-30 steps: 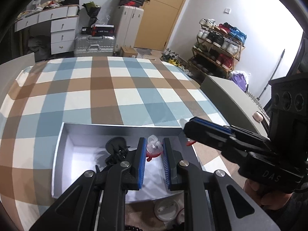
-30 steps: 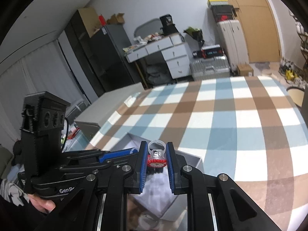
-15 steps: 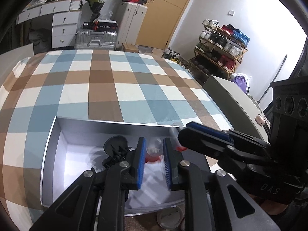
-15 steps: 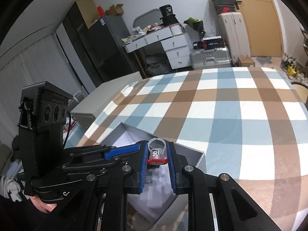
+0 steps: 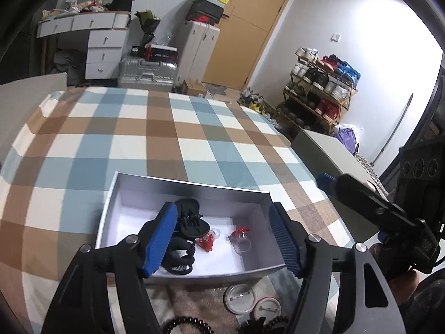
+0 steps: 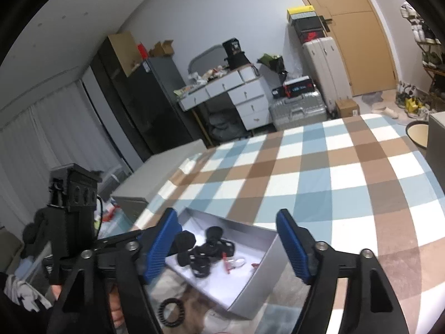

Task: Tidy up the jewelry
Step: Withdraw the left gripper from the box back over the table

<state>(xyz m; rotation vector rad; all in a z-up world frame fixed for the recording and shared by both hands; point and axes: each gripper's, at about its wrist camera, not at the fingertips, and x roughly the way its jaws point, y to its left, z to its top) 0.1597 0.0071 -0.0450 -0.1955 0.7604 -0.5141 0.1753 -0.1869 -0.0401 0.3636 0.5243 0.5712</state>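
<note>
A grey open box (image 5: pixel 192 187) sits on the checked tablecloth (image 5: pixel 167 139). On its white floor lie a black hair claw (image 5: pixel 192 221), black hair ties (image 5: pixel 179 260) and two clear plastic rings with red tops (image 5: pixel 206 243) (image 5: pixel 240 240). My left gripper (image 5: pixel 224 239) hangs over the box's near side. Its jaws are opening, and the rings lie loose below them, free of the pads. My right gripper (image 6: pixel 228 246) hovers at the box's right end, jaws also opening with nothing between them. The same box (image 6: pixel 258 274) and hair claw (image 6: pixel 215 246) show beneath it.
Two round pin badges (image 5: pixel 239 296) (image 5: pixel 267 310) and black coil hair ties (image 5: pixel 186 325) (image 6: pixel 172 311) lie on the cloth in front of the box. A grey cabinet (image 5: pixel 328 153) stands past the table's right edge. Drawers, suitcases and a shoe rack stand further back.
Both grippers were shut, each on a red-topped ring over the box. Both now stand wide apart, and the two rings lie on the box floor. Both hands drew back slightly.
</note>
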